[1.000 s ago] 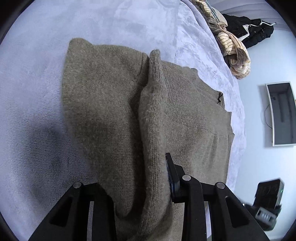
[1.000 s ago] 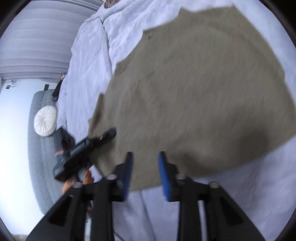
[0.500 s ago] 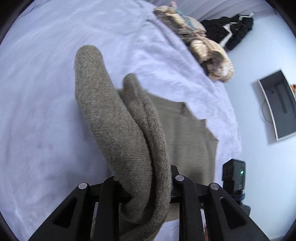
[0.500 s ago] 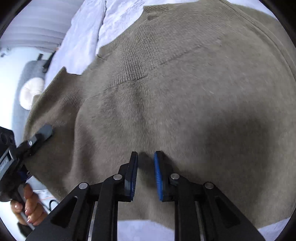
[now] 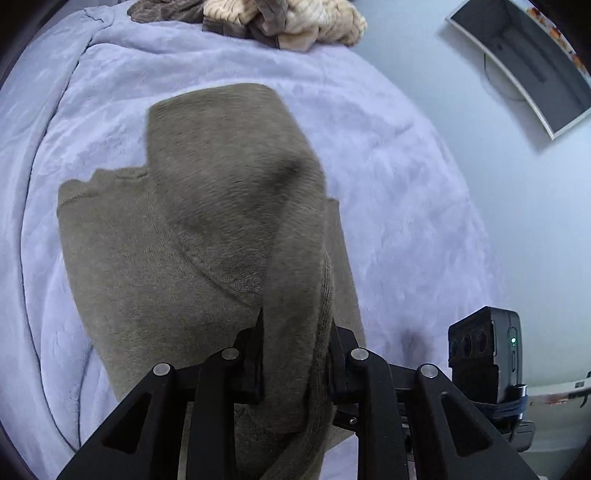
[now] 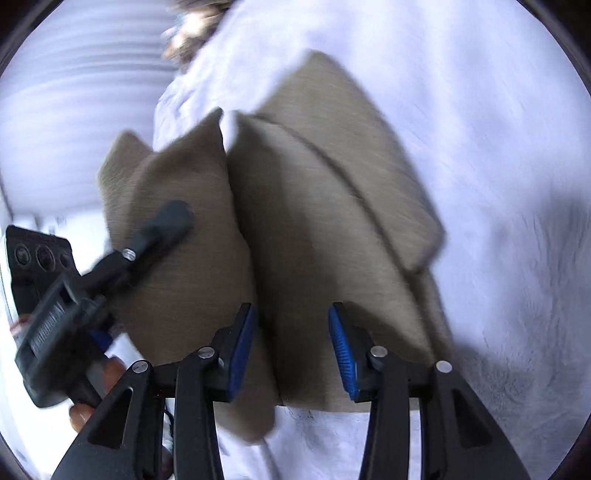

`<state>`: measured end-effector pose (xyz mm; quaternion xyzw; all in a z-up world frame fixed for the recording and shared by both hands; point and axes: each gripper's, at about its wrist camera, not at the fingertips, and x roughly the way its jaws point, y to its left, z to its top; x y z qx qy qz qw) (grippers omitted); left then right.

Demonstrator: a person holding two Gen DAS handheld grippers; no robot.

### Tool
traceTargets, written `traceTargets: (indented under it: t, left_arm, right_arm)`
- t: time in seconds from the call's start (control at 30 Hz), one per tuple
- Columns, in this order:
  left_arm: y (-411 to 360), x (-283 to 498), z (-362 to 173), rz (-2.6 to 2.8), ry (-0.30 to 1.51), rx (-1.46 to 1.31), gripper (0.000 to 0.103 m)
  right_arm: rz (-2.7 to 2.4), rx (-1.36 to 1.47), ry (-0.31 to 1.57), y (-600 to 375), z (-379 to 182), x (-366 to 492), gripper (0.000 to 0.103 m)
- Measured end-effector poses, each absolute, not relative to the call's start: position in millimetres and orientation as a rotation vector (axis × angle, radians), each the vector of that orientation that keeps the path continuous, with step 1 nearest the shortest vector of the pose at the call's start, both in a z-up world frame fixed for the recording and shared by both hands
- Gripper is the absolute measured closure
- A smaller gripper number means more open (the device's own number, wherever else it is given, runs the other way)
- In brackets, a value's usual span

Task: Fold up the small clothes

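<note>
Right now the left gripper [image 5: 295, 354] pinches the olive-brown knitted sweater's [image 5: 192, 236] raised fold — the right gripper [image 6: 291, 350], nearer the hem, has just opened, jaws unclenched astride it.

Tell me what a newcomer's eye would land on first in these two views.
The olive-brown sweater fills the middle of the pale lilac blanket, one bunched part pinched in the left claw. The right claw, blue pads apart, has just been opening over the sweater's near edge. A beige clothes heap lies beyond.
</note>
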<state>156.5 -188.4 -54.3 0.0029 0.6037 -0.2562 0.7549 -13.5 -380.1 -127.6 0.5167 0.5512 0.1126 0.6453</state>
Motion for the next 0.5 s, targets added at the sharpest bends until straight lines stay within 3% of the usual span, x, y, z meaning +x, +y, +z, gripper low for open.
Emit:
traceTargets:
  t: [0.03,0.1,0.13,0.17,0.33,0.5]
  left_arm:
    - [-188.5,152.0,-56.0,-0.560,1.328,0.027,0.079]
    - [-184.7,146.5,-47.8,-0.581,1.298,0.046,0.050]
    - [-179.7,143.5,-37.7,-0.583,1.263,0.054,0.023]
    - [-175.2,140.8,-27.7,-0.586,1.222,0.052,0.019]
    - [-148.3,164.3,0.0,-0.548,1.149,-0.015,0.019]
    - [-87.5,192.8,-34.3,-0.264,1.216,-0.070,0.019]
  right_arm:
    - [0.257,1.216,1.245,-383.4,-133.7,-17.0,0.057]
    - [0.265,1.266,1.213,-390.8,-138.4,-22.7,0.057]
    - [0.269,1.287,1.197,-386.7,-142.1,-22.4,0.057]
    - [0.262,1.312,1.176,-390.2,-143.7,-23.7,0.056]
    - [0.261,1.490,1.055,-422.2,-154.6,-31.5,0.043]
    - [0.306,1.702,0.906,-410.2,-171.2,-28.0,0.026]
